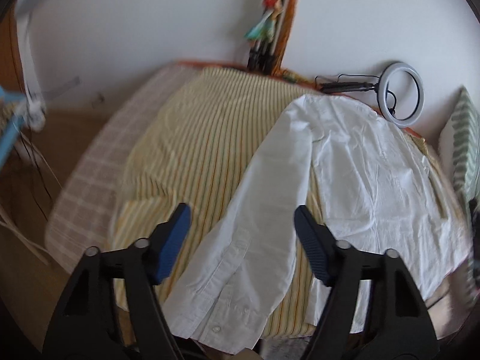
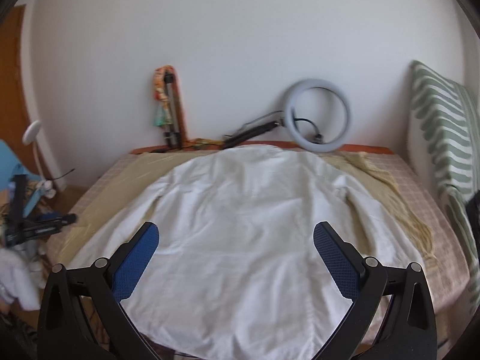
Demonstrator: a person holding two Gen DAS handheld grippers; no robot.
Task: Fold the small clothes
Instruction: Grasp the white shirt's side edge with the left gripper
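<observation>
A white long-sleeved shirt (image 1: 360, 168) lies spread out, back up, on a yellow striped cloth (image 1: 198, 138) over the bed. In the left wrist view its left sleeve (image 1: 240, 258) runs down toward me, cuff at the near edge. My left gripper (image 1: 242, 213) is open and empty, its jaws wide on either side of this sleeve, above it. In the right wrist view the shirt (image 2: 240, 216) fills the middle. My right gripper (image 2: 236, 231) is open and empty above the shirt's lower back.
A ring light (image 2: 318, 117) on a stand and a folded tripod (image 2: 171, 111) lean against the white wall behind the bed. A green striped pillow (image 2: 444, 138) stands at the right. A checked sheet (image 1: 90, 186), a blue object (image 2: 18, 180) and floor clutter lie left.
</observation>
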